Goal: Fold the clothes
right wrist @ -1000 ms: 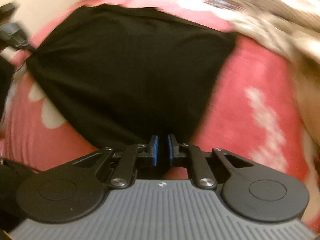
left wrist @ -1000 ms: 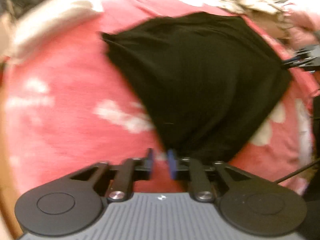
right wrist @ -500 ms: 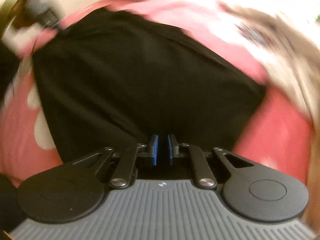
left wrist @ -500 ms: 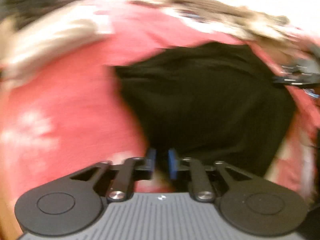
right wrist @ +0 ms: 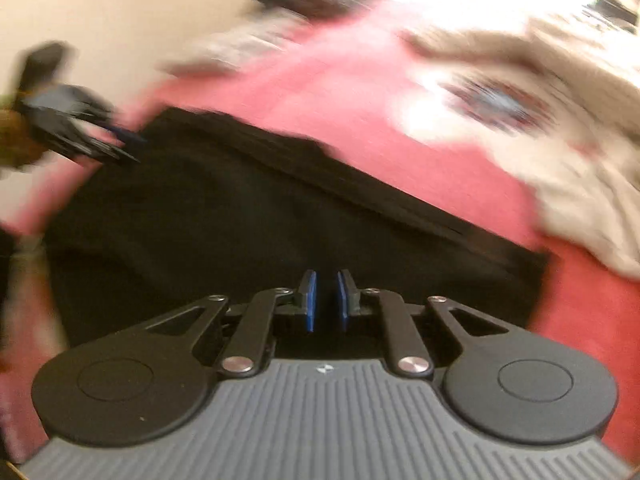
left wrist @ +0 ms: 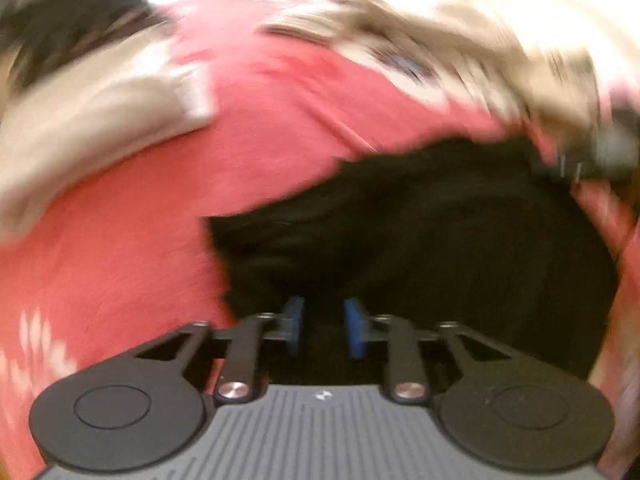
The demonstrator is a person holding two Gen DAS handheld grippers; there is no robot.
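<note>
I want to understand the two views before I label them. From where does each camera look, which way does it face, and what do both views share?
Left wrist: sits on the left gripper, facing forward and down along its jaws, which are closing, at the black garment on the red blanket; the right gripper shows at the right edge.
Right wrist: sits on the right gripper, facing down at the black garment; its jaws are nearly together; the left gripper shows at the left edge.
Shared: the garment, the blanket, the beige cloth pile behind.

Pink blanket point(left wrist: 280, 128), black garment point(left wrist: 460, 248), beige clothes point(right wrist: 560, 140)
</note>
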